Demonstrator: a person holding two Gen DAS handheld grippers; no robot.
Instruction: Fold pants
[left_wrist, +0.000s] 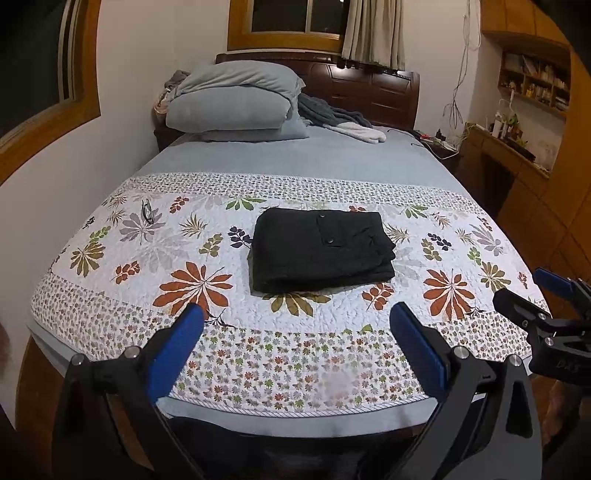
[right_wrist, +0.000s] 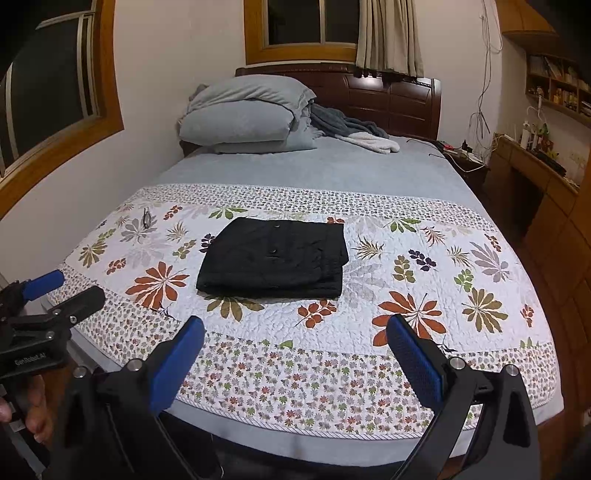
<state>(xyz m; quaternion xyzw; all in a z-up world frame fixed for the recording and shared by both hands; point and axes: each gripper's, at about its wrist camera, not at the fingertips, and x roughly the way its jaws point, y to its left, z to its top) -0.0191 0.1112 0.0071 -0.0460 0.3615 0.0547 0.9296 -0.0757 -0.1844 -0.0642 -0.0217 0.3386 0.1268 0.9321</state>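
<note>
The black pants (left_wrist: 321, 249) lie folded into a compact rectangle in the middle of the floral quilt (left_wrist: 184, 354), also in the right wrist view (right_wrist: 273, 258). A snap pocket faces up. My left gripper (left_wrist: 295, 317) is open and empty, held back over the foot of the bed, well short of the pants. My right gripper (right_wrist: 295, 325) is open and empty too, beside the left one. Each gripper shows at the edge of the other's view: the right one (left_wrist: 546, 295), the left one (right_wrist: 62, 291).
A pair of glasses (left_wrist: 147, 212) lies on the quilt at the left. Pillows (left_wrist: 236, 99) and a grey blanket (left_wrist: 332, 116) are at the headboard. A wall runs along the left, a wooden desk and shelves (left_wrist: 517, 147) along the right.
</note>
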